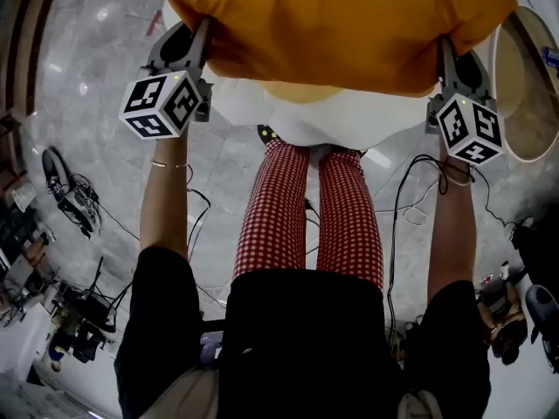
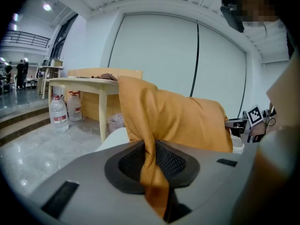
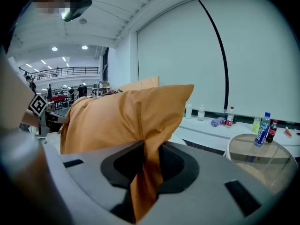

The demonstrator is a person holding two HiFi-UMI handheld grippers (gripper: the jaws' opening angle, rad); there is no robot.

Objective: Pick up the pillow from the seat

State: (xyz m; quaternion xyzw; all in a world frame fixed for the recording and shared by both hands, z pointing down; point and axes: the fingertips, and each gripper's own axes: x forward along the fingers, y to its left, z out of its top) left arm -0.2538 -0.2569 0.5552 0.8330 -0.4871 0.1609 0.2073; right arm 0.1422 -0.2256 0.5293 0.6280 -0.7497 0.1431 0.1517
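Each gripper's jaws stand nearly together, clamped on a thin fold of orange cloth. The left gripper (image 2: 153, 165) pinches one end of the pillow (image 2: 180, 118) and the right gripper (image 3: 144, 165) pinches the other. In both gripper views only a narrow twist of cover runs between the pads, not the stuffed body. That looks like the main risk: the pillow's bulk hangs from two small bites of fabric, and if either bite gives, the cloth could slide out and that end would drop. In the head view the pillow spans between the two hands, over the white seat (image 1: 349, 120). Its belly sags toward the seat, and I cannot tell whether it is fully clear or brushing it. A drag across the seat could tug the folds loose, and uneven hands would tilt the load and put more pull on one grip. Further out, the round table (image 1: 528, 77) stands just beside the right gripper, with bottles (image 3: 263, 128) near it, so a swing that way could knock something. Cables (image 1: 410, 199) lie on the floor near the legs (image 1: 314, 216). With the pillow blocking the view ahead, a careless step could catch a foot.
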